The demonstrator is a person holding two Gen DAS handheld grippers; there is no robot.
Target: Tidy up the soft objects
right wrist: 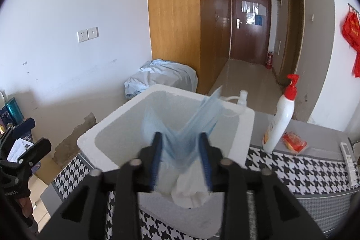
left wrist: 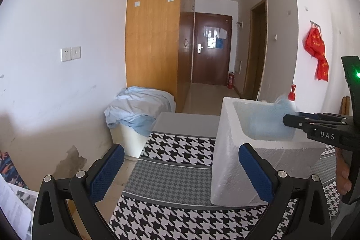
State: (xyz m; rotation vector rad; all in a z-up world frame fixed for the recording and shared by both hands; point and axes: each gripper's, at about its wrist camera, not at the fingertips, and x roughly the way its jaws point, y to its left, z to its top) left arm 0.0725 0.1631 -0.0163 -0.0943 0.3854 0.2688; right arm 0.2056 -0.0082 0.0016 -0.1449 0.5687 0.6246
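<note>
1. My right tongs point(right wrist: 181, 159) were held over a white foam box point(right wrist: 108, 127), their blue pads pressed against a bunched pale blue face mask point(right wrist: 180, 138). The mask was motion-blurred, so I could not tell whether the tongs were clamped on it or merely standing around it.
2. The mask rose between the pads in a V shape, with a white ear loop point(right wrist: 229, 105) trailing over the far rim of the box. Something white and soft point(right wrist: 191, 192) lay inside the box below the mask.
3. My left tongs point(left wrist: 181, 170) were spread wide apart and held nothing. They hovered at the near left corner of the foam box point(left wrist: 227, 150), the right pad in front of its side wall.
4. The box sat on a worktop point(left wrist: 171, 177) covered in a black, white and grey houndstooth cloth.
5. To the right of the box stood a white pump bottle point(right wrist: 281, 120) with a red top, then a small red packet point(right wrist: 294, 142) and a white remote control point(right wrist: 349, 161).
6. On the floor behind lay a heap of light blue fabric point(left wrist: 139, 107) over a white container.
</note>
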